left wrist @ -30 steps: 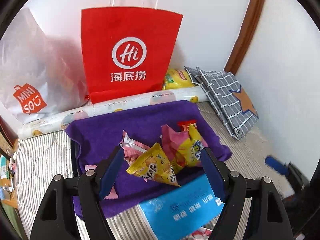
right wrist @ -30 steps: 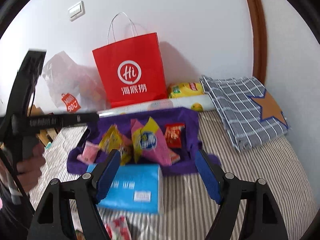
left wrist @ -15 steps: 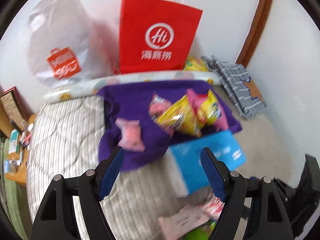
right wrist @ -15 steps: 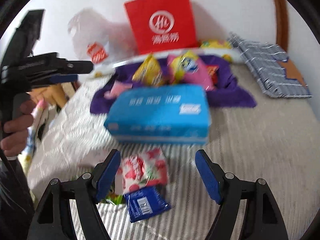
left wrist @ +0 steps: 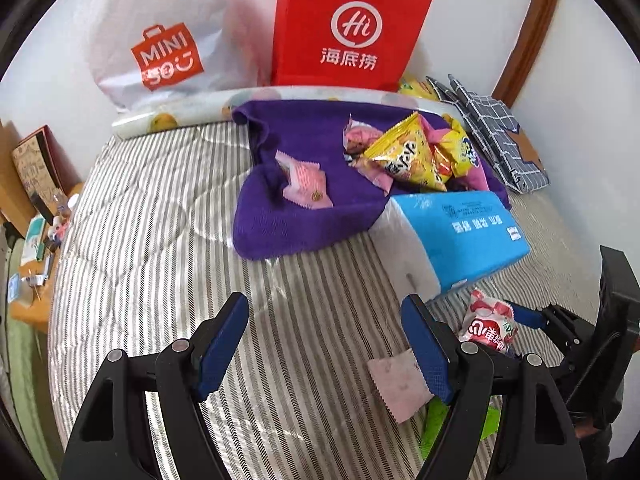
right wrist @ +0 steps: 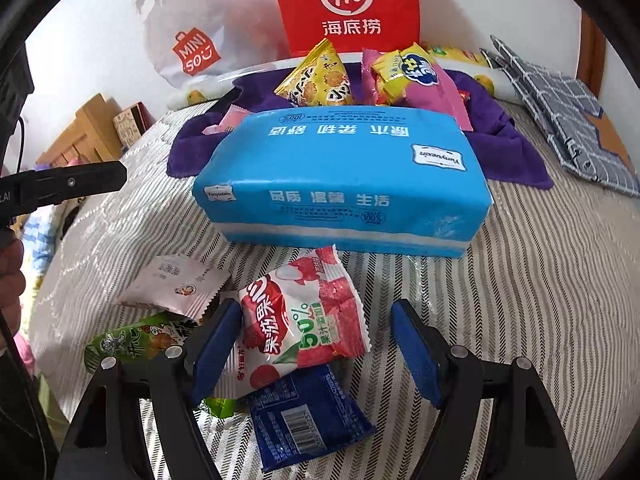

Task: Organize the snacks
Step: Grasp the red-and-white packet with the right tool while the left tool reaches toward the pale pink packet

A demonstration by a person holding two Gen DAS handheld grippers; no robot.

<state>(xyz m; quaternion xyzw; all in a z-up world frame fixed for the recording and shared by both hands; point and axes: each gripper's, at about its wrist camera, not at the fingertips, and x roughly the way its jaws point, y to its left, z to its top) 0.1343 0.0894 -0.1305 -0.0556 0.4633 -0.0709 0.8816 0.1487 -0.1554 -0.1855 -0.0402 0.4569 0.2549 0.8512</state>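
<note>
The right tongs (right wrist: 316, 354) point steeply down at the striped bed (right wrist: 520, 280), jaws wide apart and gripping nothing. A red-and-white lychee snack pack (right wrist: 296, 320) lies on the bed between them, against the left pad and clear of the right one. Just below it lies a dark blue packet (right wrist: 308, 416), partly tucked under the lychee pack. To the left sit a pale pink sachet (right wrist: 176, 286) and a green packet (right wrist: 136, 340), the green one partly hidden behind the tongs' left arm.

The left tongs (left wrist: 324, 344) are likewise open and empty, tilted down over bare striped mattress; the same pale pink sachet (left wrist: 396, 384) pokes out from behind their right pad. From the right wrist view, the left tongs' black body reaches in from the left edge, with a person's hand (right wrist: 10, 280) around its grip.

Directly beyond the right tongs, a blue tissue pack (right wrist: 340, 176) lies across the way to a purple cloth (left wrist: 304, 216). On that cloth rest the other snacks: a yellow triangular pack (left wrist: 404, 156), a yellow-and-pink pack (right wrist: 416, 76) and a small pink wrapper (left wrist: 306, 180).

Behind, against the wall, stand a red paper bag (left wrist: 344, 28) and a white plastic bag (left wrist: 160, 40), with a folded checked cloth (right wrist: 560, 112) to the right.
</note>
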